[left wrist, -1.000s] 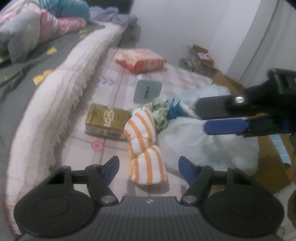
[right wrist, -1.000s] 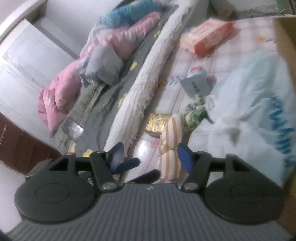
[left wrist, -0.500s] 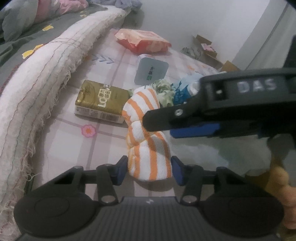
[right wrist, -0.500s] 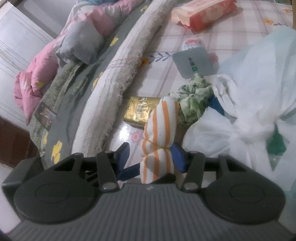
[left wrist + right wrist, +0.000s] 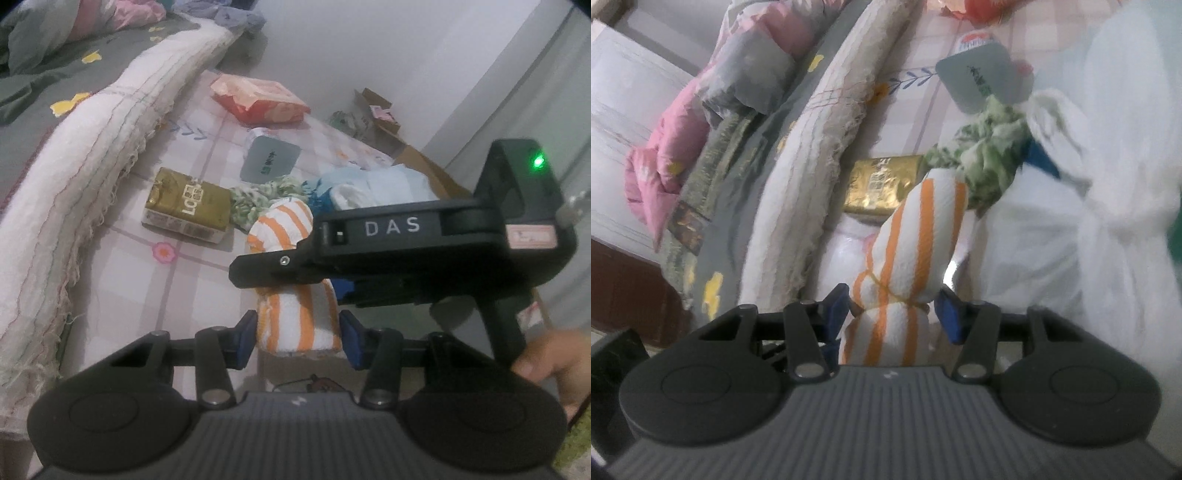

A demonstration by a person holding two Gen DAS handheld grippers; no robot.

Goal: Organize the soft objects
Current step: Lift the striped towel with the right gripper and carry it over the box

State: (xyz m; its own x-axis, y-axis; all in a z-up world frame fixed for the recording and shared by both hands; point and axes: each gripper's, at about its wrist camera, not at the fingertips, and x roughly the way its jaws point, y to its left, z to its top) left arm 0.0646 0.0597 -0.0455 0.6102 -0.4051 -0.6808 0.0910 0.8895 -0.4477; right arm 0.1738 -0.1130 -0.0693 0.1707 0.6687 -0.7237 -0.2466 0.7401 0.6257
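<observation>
Left wrist view: the left gripper (image 5: 298, 339) has just been closing, and its blue pads now press on the near end of the orange-striped towel roll (image 5: 295, 317), which lies on the checked sheet (image 5: 122, 280). The right gripper (image 5: 332, 275) crosses in from the right over the roll's middle; from here I cannot tell how its jaws stand. A person's hand (image 5: 550, 360) holds its handle. Only this view shows the cardboard box (image 5: 436, 177) behind the pale blue cloth (image 5: 388, 182); what the box holds is hidden. The gold packet (image 5: 186, 205), the grey card (image 5: 269, 164) and the red packet (image 5: 258, 98) lie farther back.

Right wrist view: the right gripper (image 5: 892, 314) has also just been closing, and it clasps the roll (image 5: 916, 236) at its tied waist. This view alone shows the white plastic bag (image 5: 1052, 229) to the right, knotted, its contents unseen, and the green patterned cloth (image 5: 990, 155) touching it.
</observation>
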